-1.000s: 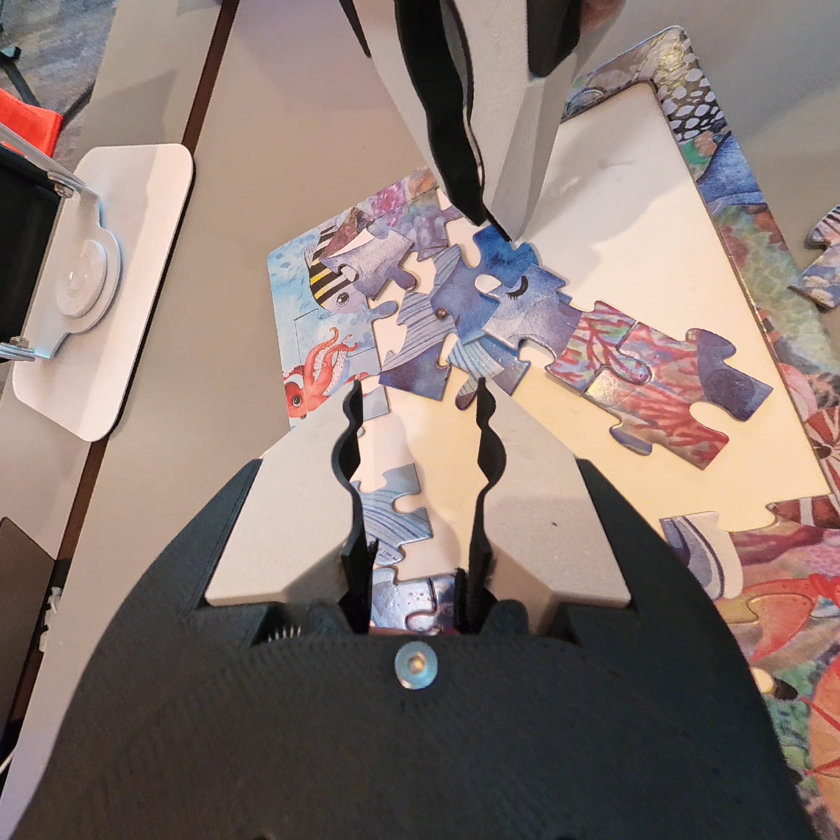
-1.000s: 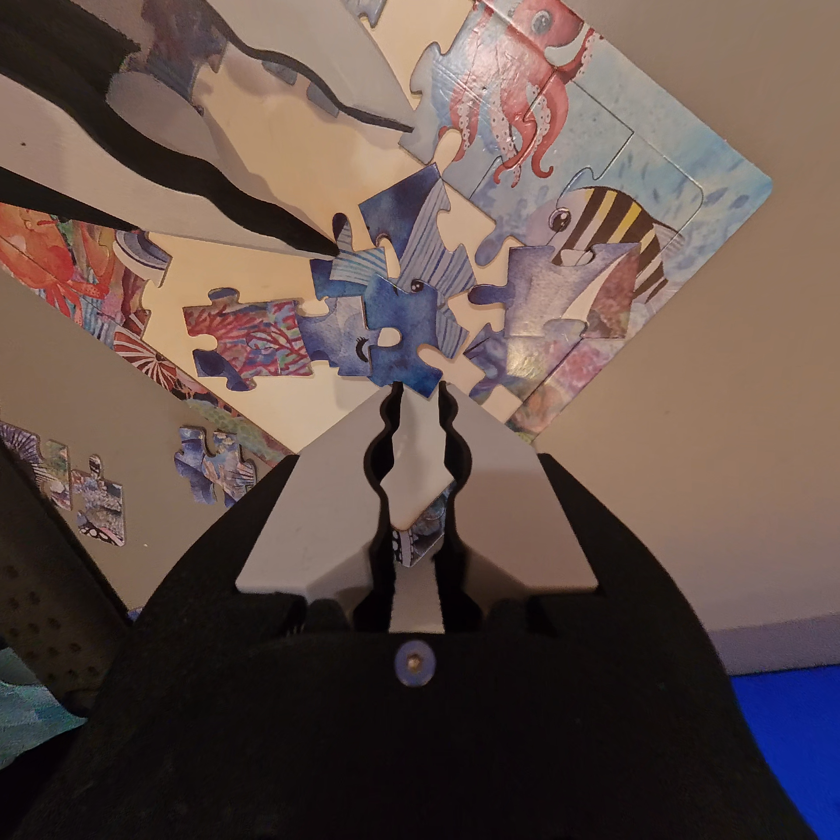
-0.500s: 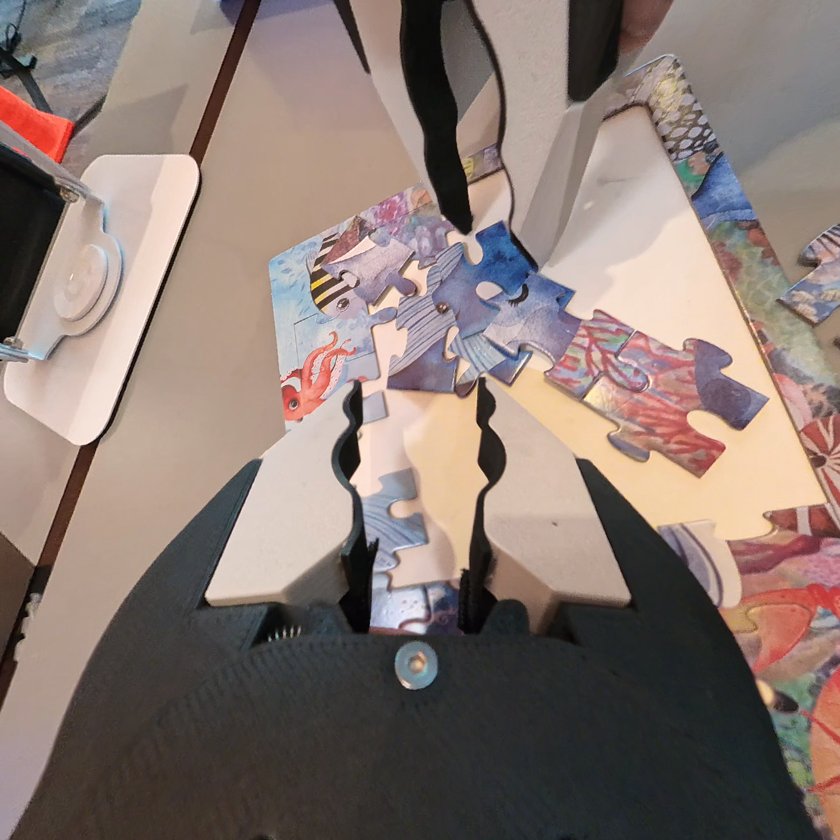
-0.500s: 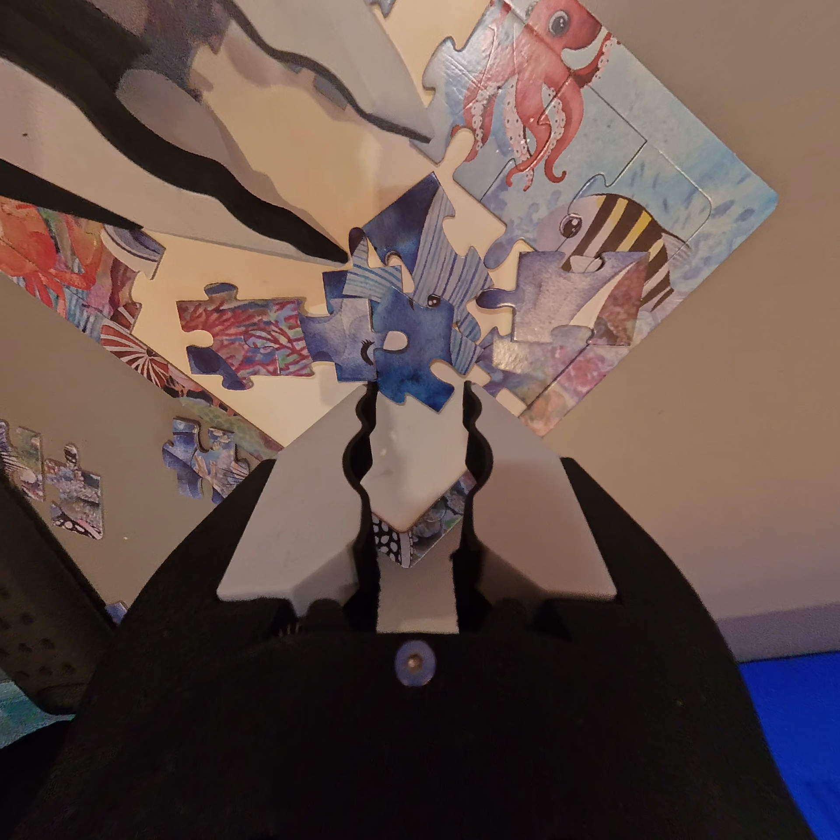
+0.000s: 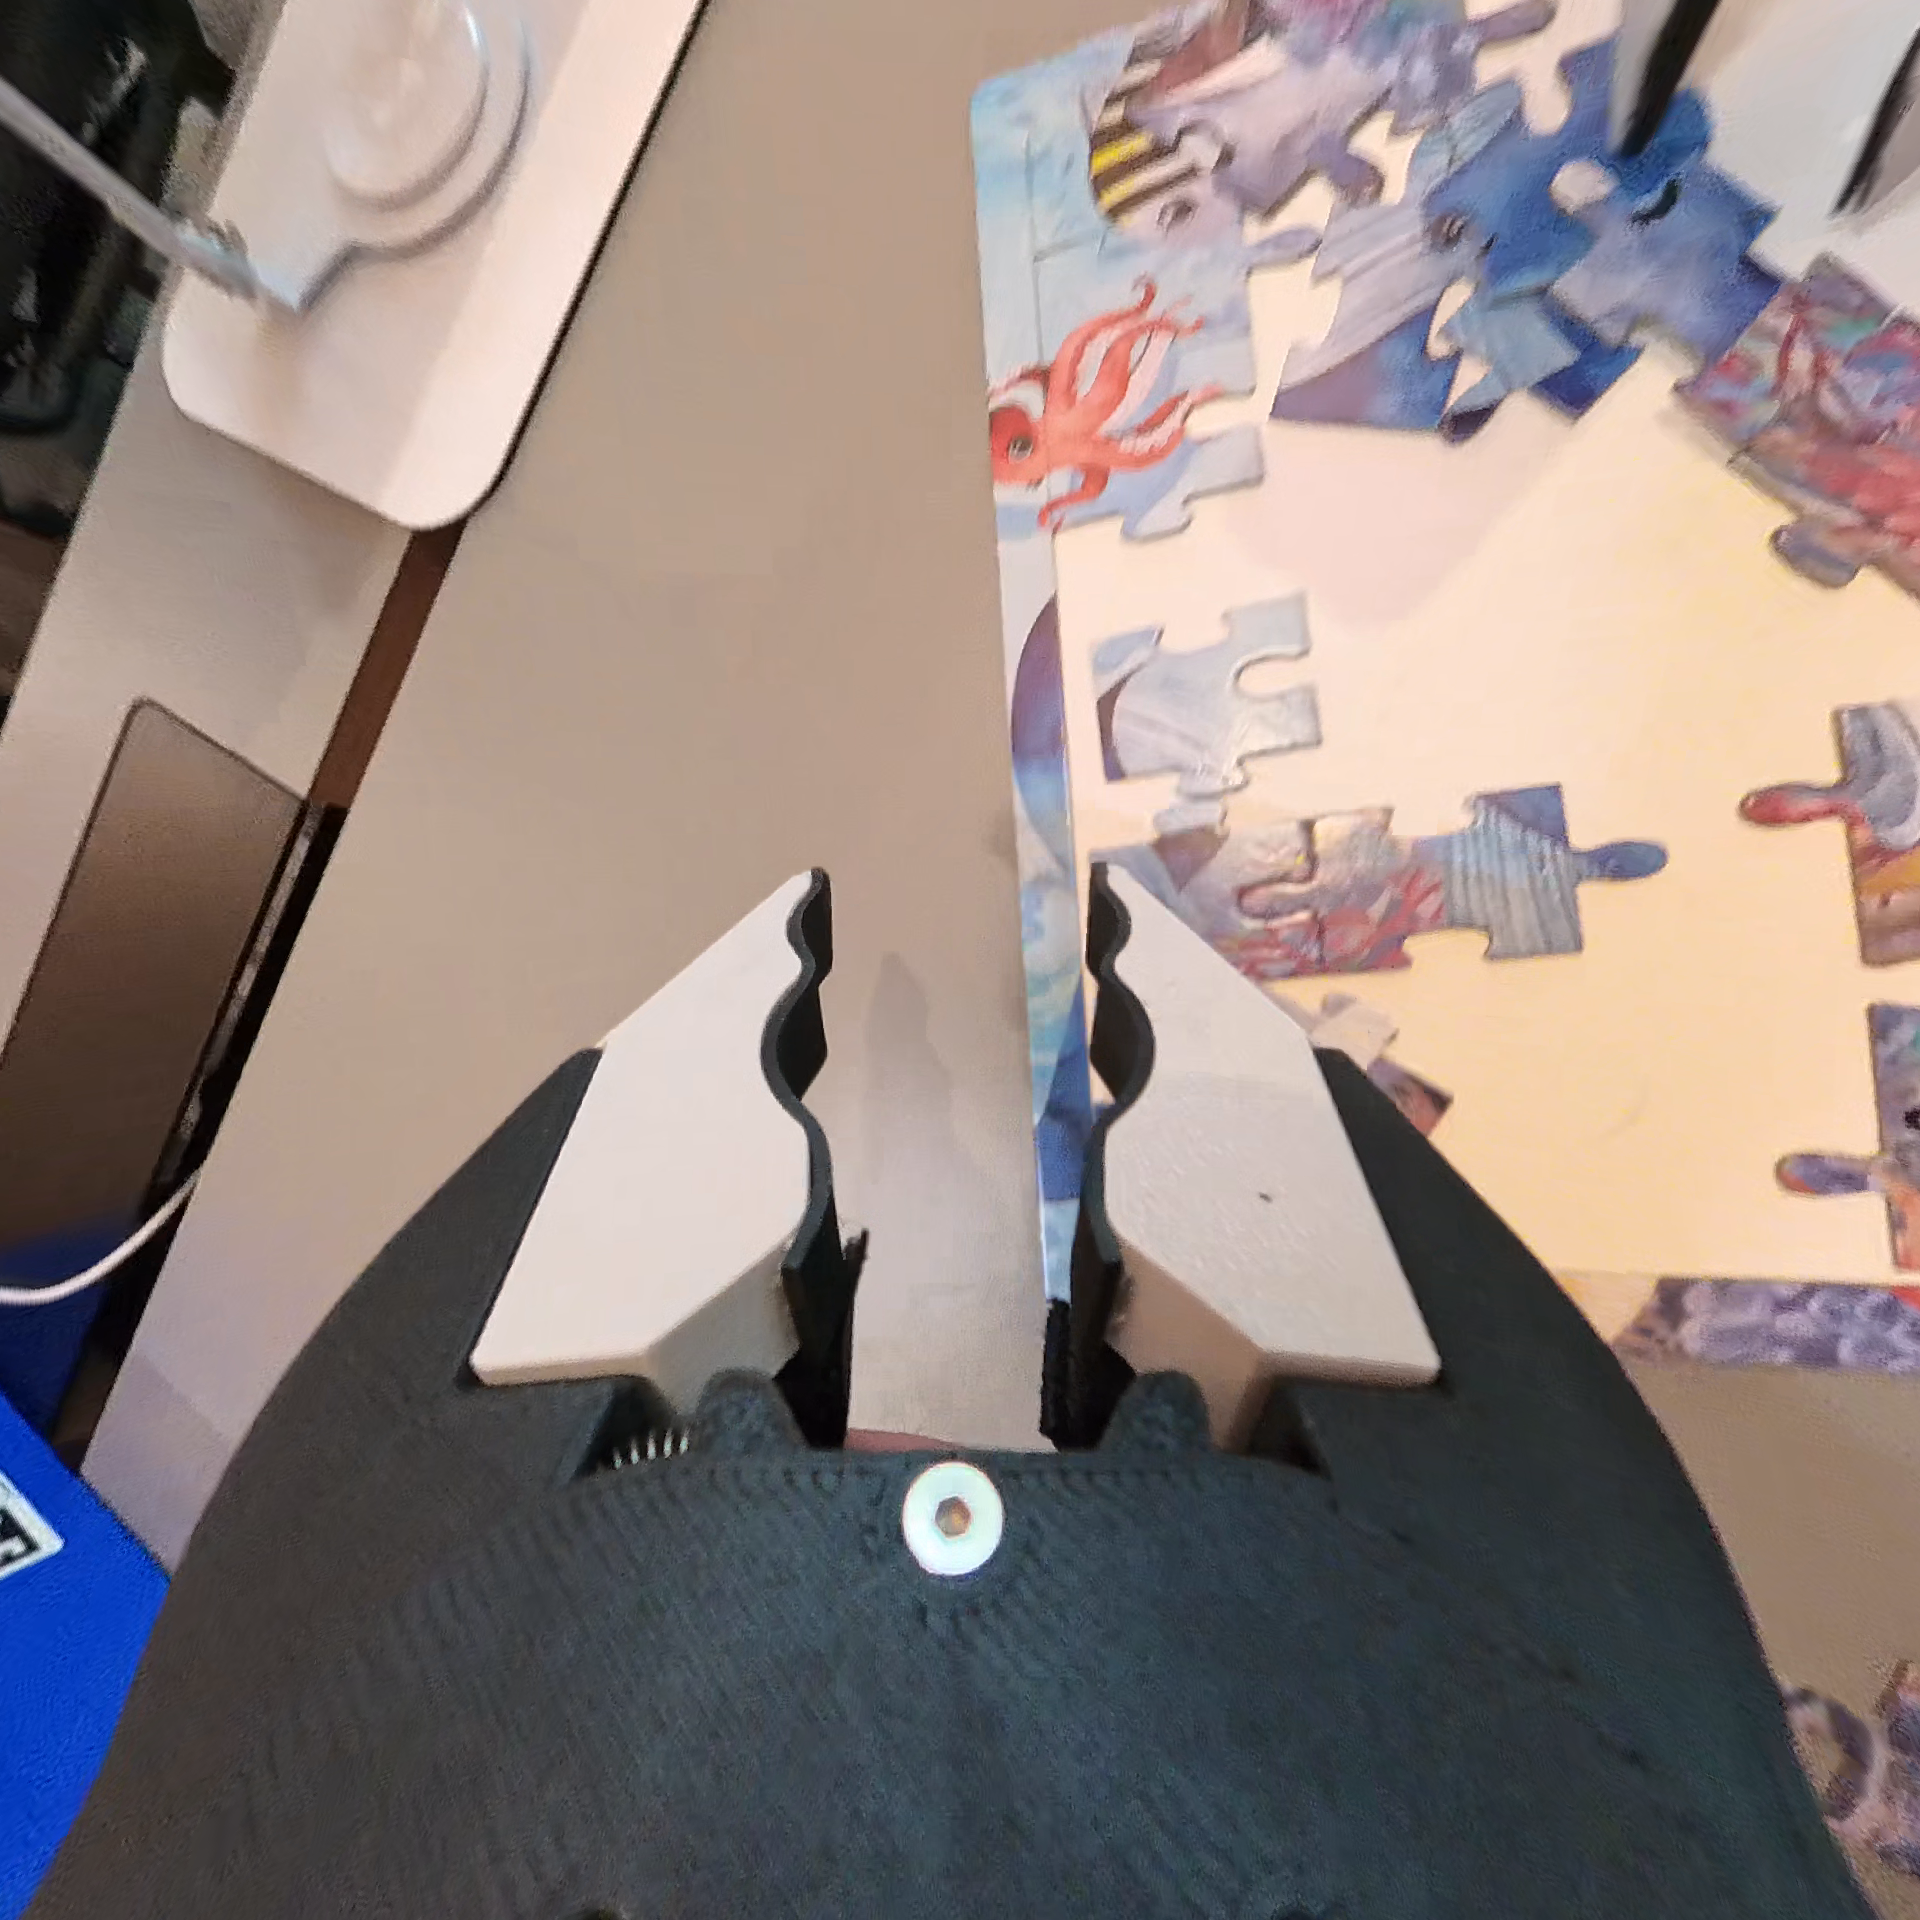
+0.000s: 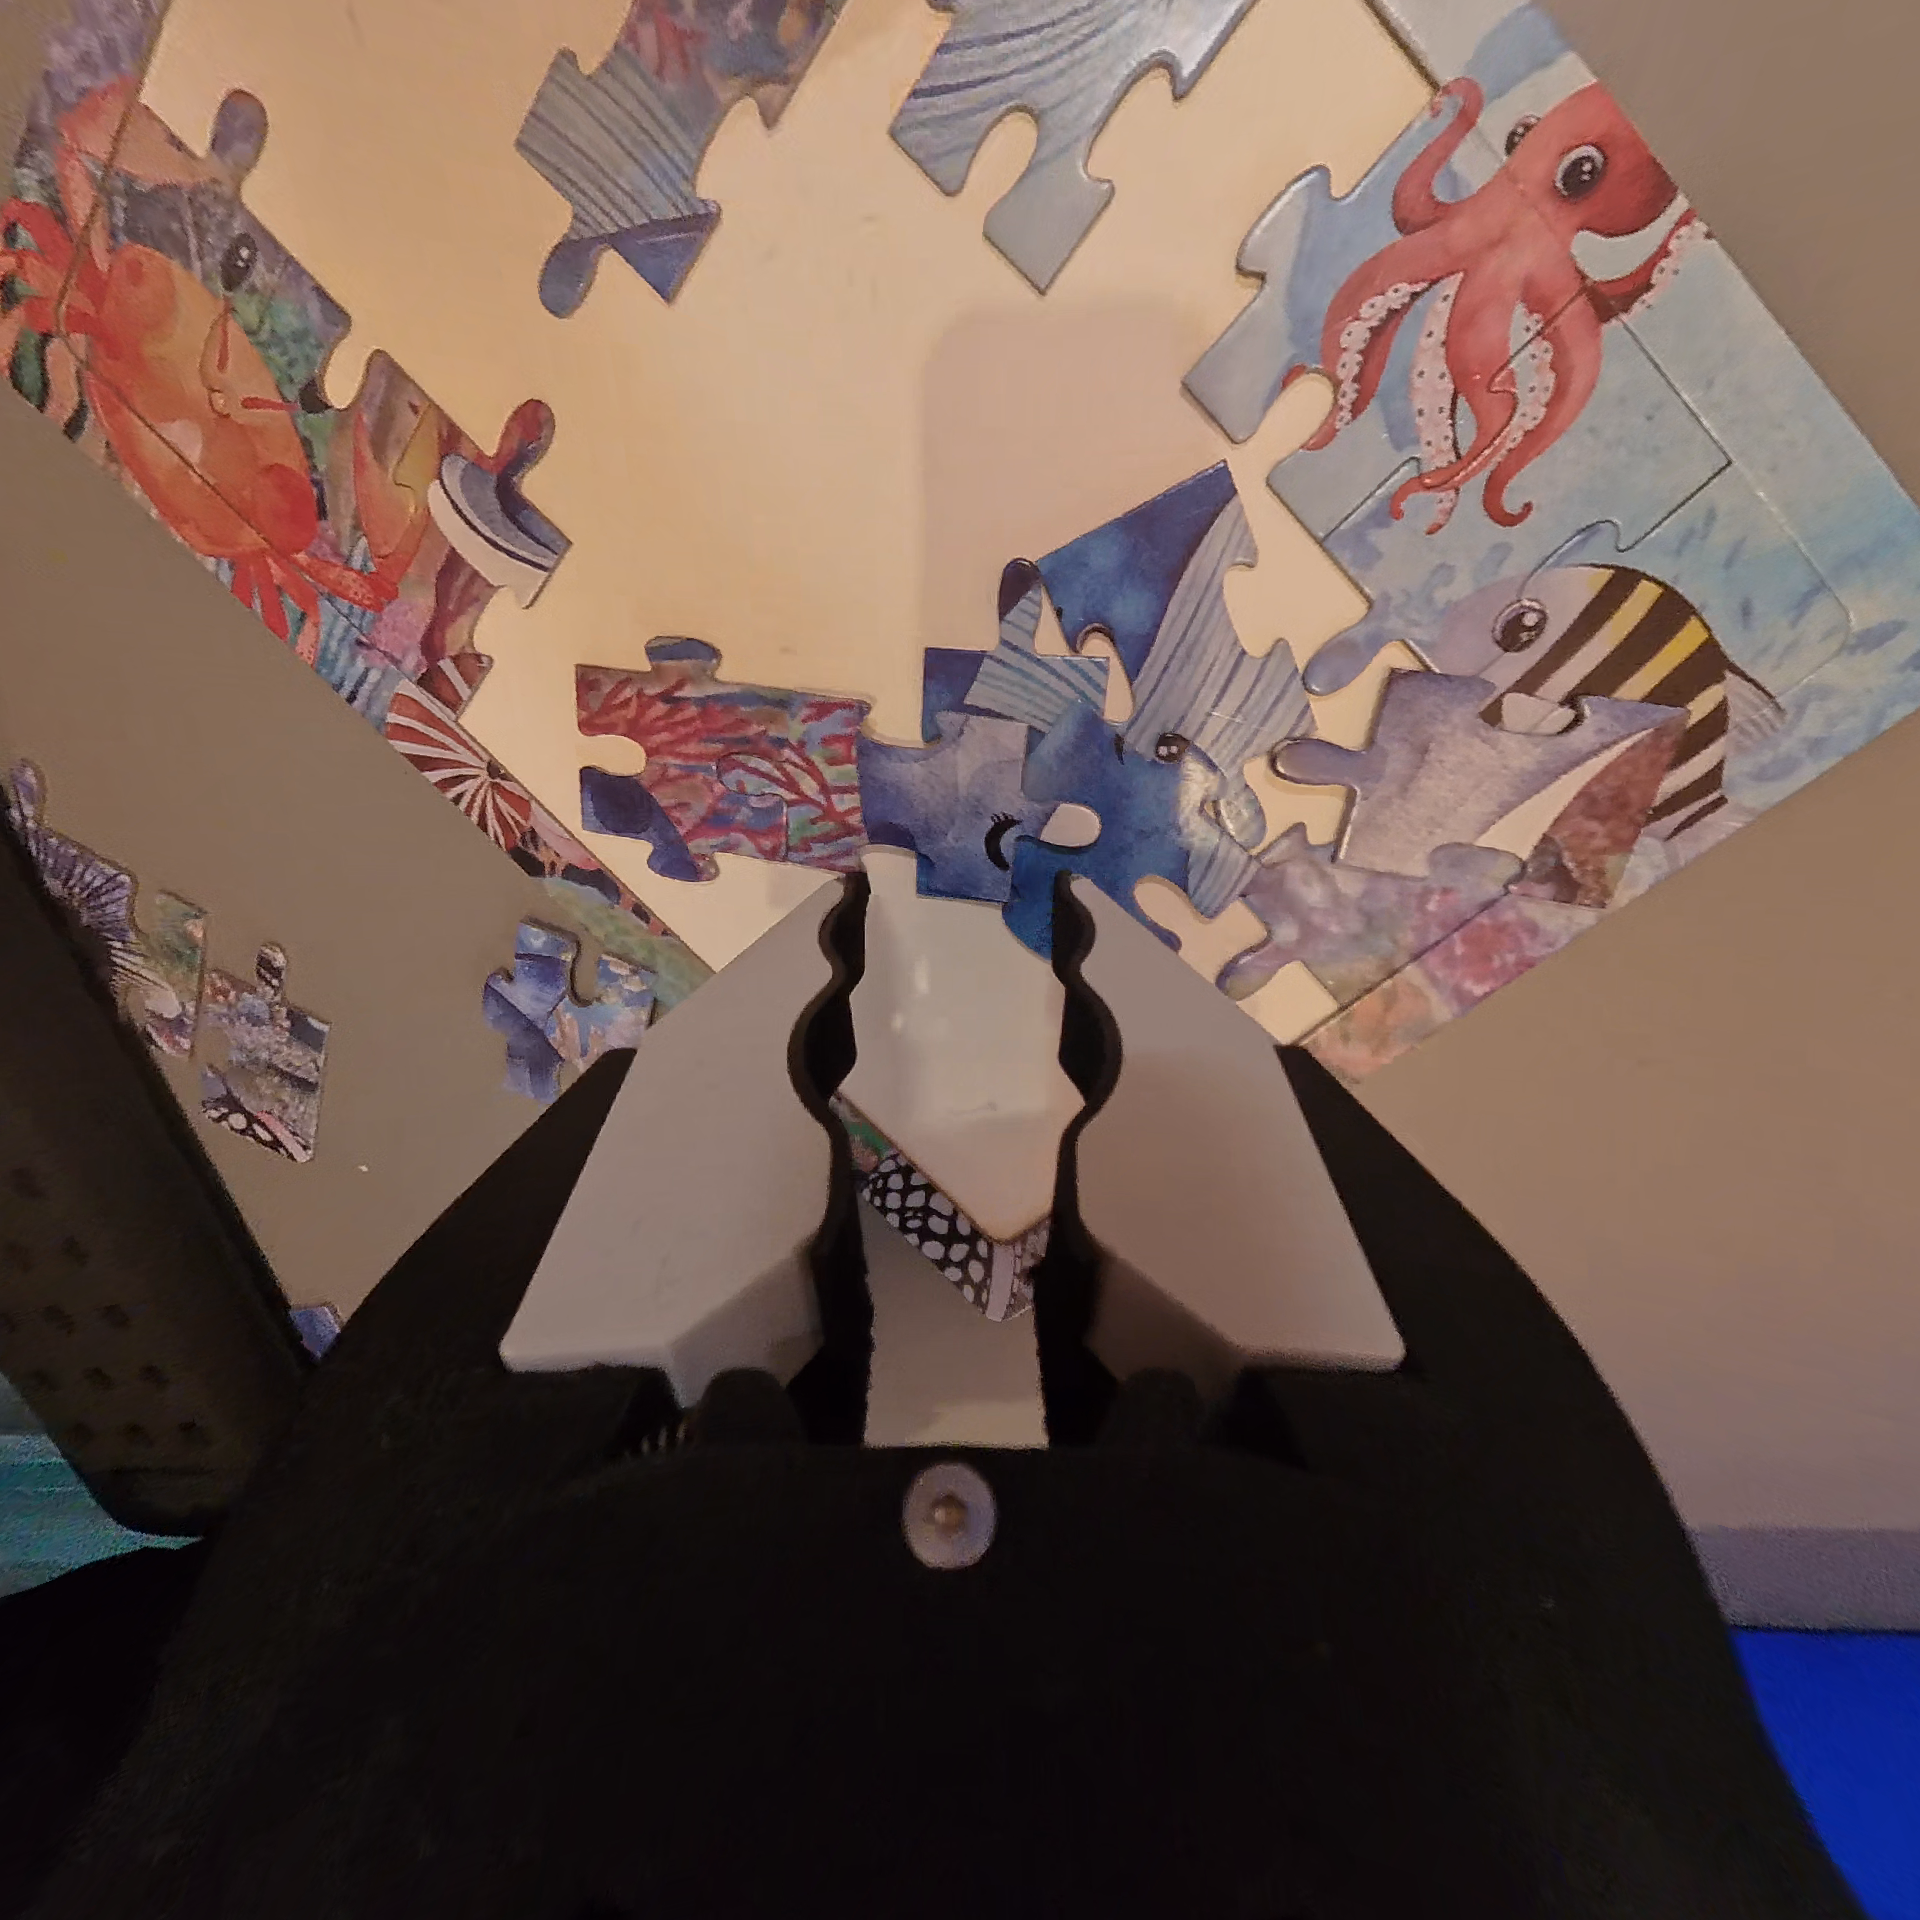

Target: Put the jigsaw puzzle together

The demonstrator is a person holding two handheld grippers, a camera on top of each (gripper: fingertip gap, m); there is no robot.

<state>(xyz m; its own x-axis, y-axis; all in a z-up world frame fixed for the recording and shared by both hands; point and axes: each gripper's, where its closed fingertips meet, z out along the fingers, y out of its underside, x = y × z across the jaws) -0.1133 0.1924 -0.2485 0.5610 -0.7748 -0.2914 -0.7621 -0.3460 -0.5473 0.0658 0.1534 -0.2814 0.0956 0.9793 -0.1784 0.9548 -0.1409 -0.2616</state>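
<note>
The puzzle tray [image 5: 1455, 644] has a cream base and a printed frame. My left gripper [image 5: 961, 883] is open and empty, over the tray's left edge. A pale blue loose piece [image 5: 1205, 707] and a joined striped pair [image 5: 1434, 894] lie just ahead of it. My right gripper [image 6: 954, 896] is open, its tips at the near edge of a dark blue piece [image 6: 1101, 831] in an overlapping blue cluster [image 5: 1558, 229]. Red coral pieces [image 6: 727, 779] join the cluster's left. The octopus [image 6: 1507, 312] and striped fish [image 6: 1610, 644] corner is assembled.
Loose pieces [image 6: 571, 1008] [image 6: 249, 1039] lie on the beige table beside the tray. A dark perforated object [image 6: 83, 1247] stands at the left. A white stand base [image 5: 343, 312], a dark panel [image 5: 156, 935] and a blue box [image 5: 62, 1558] sit left of the table. Tip to tip, the grippers are about 20 cm apart.
My left gripper has pulled back and left, from the blue cluster to the tray's left edge, and is gone from the right wrist view. My right gripper has opened wider at the blue piece.
</note>
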